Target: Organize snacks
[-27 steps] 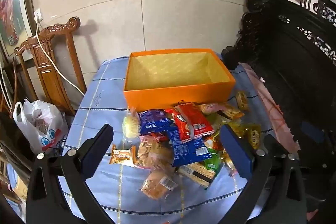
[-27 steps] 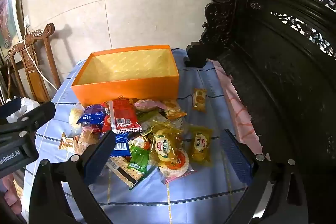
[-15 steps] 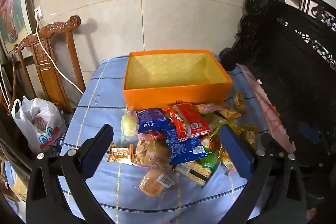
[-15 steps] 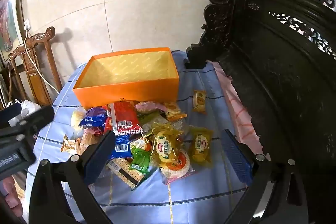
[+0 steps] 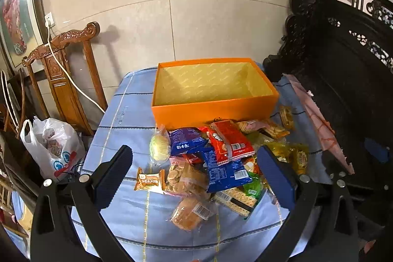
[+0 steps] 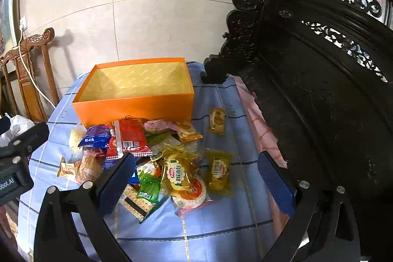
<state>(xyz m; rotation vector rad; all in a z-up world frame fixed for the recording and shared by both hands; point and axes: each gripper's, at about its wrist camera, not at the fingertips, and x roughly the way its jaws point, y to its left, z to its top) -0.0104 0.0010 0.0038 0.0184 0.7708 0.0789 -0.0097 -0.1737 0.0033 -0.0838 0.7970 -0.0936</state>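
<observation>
An open orange box with a yellow lining stands empty at the far side of the blue checked tablecloth; it also shows in the right wrist view. A pile of snack packets lies in front of it, with a red packet and blue packets on top. In the right wrist view the pile includes yellow packets. My left gripper is open above the pile's near side. My right gripper is open above the pile's right part. Both are empty.
A carved wooden chair with a white cable stands at the table's left, with a white plastic bag below it. Dark carved furniture lines the right side. A pink cloth lies along the table's right edge. The left gripper's body shows at the right wrist view's left edge.
Both grippers have drawn back and up a little, so the box and pile sit slightly farther away. Both stay open. Nothing on the table has moved.
</observation>
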